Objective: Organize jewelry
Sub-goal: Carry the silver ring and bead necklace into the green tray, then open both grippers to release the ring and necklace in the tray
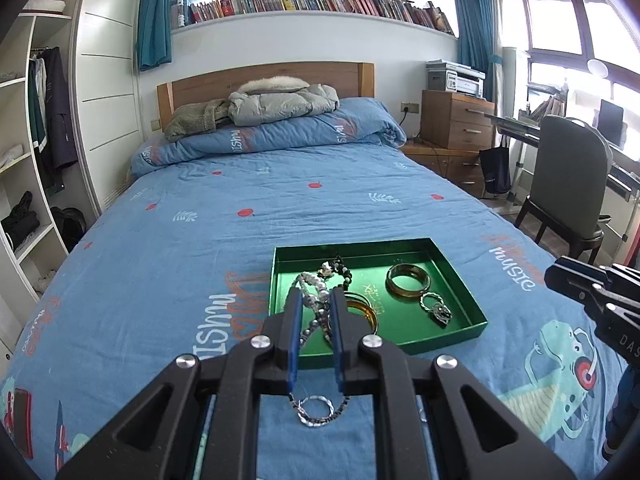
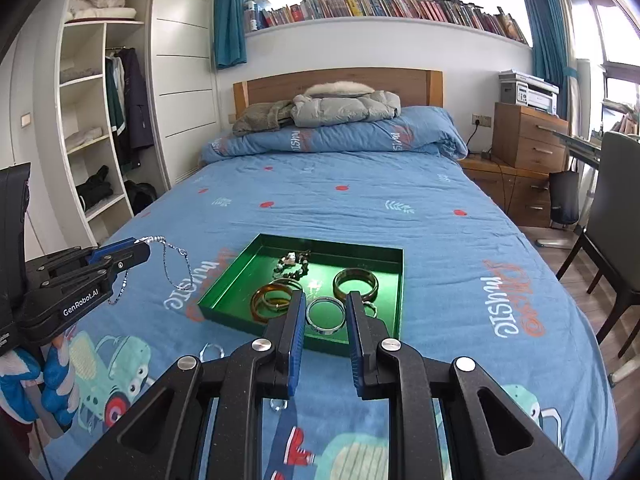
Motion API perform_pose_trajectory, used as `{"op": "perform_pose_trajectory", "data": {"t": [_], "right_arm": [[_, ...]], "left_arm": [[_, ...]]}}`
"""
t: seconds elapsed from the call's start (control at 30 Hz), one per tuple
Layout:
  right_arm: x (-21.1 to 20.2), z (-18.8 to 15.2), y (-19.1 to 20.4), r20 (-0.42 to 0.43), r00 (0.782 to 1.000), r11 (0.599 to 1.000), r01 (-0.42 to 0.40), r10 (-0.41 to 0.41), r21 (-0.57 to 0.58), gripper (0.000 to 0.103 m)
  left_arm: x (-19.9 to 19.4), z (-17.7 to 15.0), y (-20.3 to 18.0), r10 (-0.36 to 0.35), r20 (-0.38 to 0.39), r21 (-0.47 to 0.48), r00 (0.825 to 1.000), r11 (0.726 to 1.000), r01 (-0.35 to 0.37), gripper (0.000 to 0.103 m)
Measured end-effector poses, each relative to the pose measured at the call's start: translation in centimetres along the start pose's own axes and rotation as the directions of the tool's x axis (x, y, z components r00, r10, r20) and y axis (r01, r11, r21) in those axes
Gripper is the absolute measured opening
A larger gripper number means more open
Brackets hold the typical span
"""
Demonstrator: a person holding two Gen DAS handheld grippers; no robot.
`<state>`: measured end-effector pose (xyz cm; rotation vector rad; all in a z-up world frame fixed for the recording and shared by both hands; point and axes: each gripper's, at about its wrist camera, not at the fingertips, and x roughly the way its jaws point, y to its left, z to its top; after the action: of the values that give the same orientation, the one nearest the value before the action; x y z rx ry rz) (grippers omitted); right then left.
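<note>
Between the right gripper point(image 2: 323, 316) fingers sits a silver bangle point(image 2: 326, 316), seemingly pinched; the left gripper point(image 2: 140, 250) pinches a silver chain point(image 2: 176, 268), both headed for the green tray point(image 2: 224, 292) at centre frame.

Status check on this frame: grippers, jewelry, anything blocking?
Left gripper shut on silver chain, dangling beside green tray. Right gripper shut on silver bangle. Nothing blocking.

The right gripper point(image 1: 560, 280) is cut off — by the frame's right edge.
</note>
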<state>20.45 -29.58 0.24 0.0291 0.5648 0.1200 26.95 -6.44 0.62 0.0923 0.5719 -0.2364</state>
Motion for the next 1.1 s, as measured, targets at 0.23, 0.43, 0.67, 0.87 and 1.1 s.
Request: {"op": "perform_pose_trajectory", "data": {"t": [0.23, 0.43, 0.67, 0.87, 1.1], "right_arm": [[10.8, -0.5, -1.5, -0.113, 0.993, 0.999, -0.021, 0.025, 0.037, 0.020], [17.4, -2.7, -1.7, -0.207, 0.977, 0.998, -0.047, 0.056, 0.046, 0.020], [21.1, -3.8, -1.3, -0.285, 0.957, 0.998, -0.046, 0.053, 0.031, 0.020], [21.9, -4.7, -1.7, -0.302, 0.953, 0.999, -0.022, 0.031, 0.033, 0.020], [21.8, -5.2, -2.0, -0.283, 0.959, 0.999, -0.006, 0.018, 0.044, 0.026]], "left_arm": [[10.7, 0.0, 0.4, -0.010, -0.122, -0.016, 0.992, 1.000, 0.009, 0.012], [16.5, -1.8, 0.8, -0.001, -0.197, -0.026, 0.980, 1.000, -0.005, 0.012], [19.2, -3.7, 1.1, 0.003, -0.247, -0.040, 0.969, 0.999, -0.013, 0.013], [19.5, -4.5, 1.0, 0.015, -0.240, -0.040, 0.971, 0.999, -0.026, 0.013], [19.8, -4.8, 1.0, 0.029, -0.235, -0.051, 0.972, 0.998, -0.042, 0.017]]}}
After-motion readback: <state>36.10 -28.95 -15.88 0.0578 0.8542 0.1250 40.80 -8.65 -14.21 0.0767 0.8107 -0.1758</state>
